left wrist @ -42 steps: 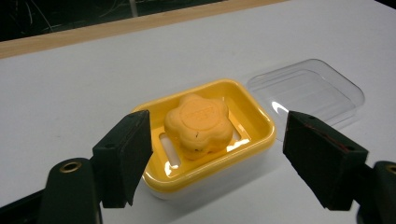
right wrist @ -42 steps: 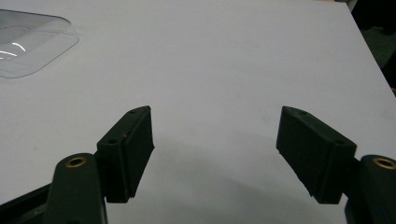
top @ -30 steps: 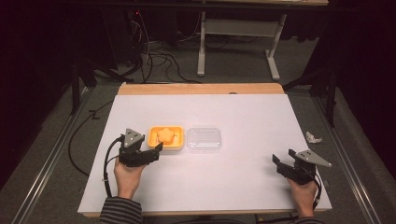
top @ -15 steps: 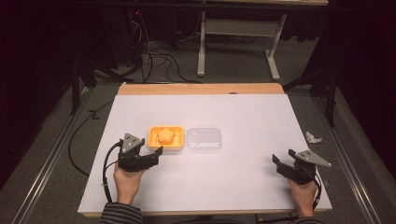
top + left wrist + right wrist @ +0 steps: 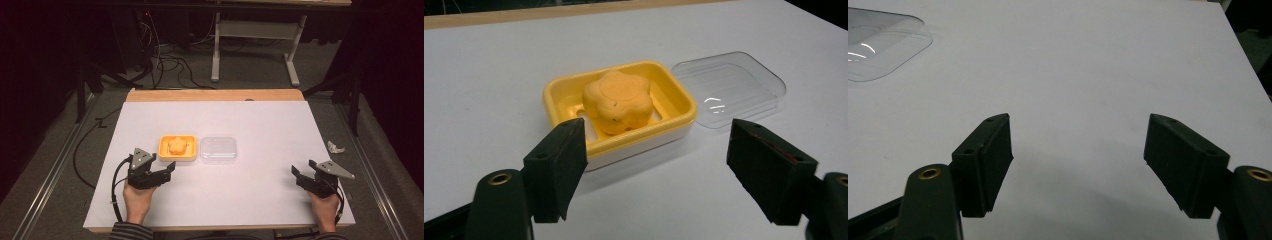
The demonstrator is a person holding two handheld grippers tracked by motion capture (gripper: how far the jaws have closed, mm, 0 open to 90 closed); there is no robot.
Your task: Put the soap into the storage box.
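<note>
- The left gripper was a black body with a grey three-cornered plate on top.
- A black cable trailed from it in a loop beside the hand.
- The right gripper was built alike, grey plate included.
- Each jaw was a black wedge-shaped block with a flat pad.
- Brass-coloured eyelets sat at the jaw bases.
- The left sleeve was striped, dark and light.

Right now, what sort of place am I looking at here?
Probably a lab or recording workspace, not a home: a white-topped table in a dark room, cables on the floor behind it, and a person holding a left gripper near a yellow soap dish.
</note>
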